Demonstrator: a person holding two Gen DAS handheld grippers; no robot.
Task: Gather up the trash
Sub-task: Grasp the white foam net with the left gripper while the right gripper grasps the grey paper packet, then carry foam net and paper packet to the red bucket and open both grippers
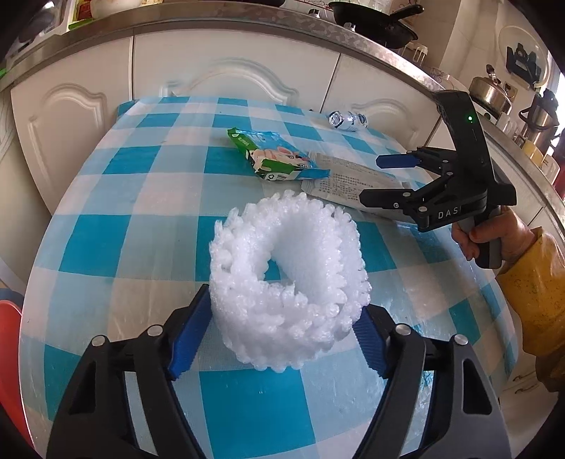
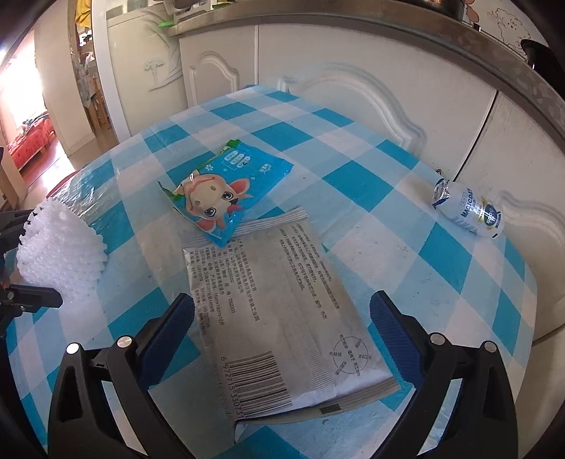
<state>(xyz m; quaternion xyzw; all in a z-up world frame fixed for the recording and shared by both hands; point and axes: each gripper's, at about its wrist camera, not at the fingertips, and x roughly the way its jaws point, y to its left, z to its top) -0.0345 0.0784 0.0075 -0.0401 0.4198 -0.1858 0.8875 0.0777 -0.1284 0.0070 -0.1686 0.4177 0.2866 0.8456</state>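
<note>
A table (image 1: 148, 226) with a blue-and-white checked cloth stands against white cabinets (image 1: 70, 116) under a steel counter (image 1: 212, 24) bearing a black pan (image 1: 374, 21) and a kettle (image 1: 489, 91).

On the cloth lies a white foam net (image 1: 289, 282), curled into a ring, fluffy and knobbly. The left tongs (image 1: 279, 339) straddle its near edge, both blue pads touching its sides, gripping the net.

Beyond lie a cartoon wrapper (image 2: 226, 190), overlapping a grey printed packet (image 2: 282, 300), and a small white bottle (image 2: 466, 210) near the far edge. The right tongs (image 2: 282, 317) hang open over the packet, pads clear of it.
</note>
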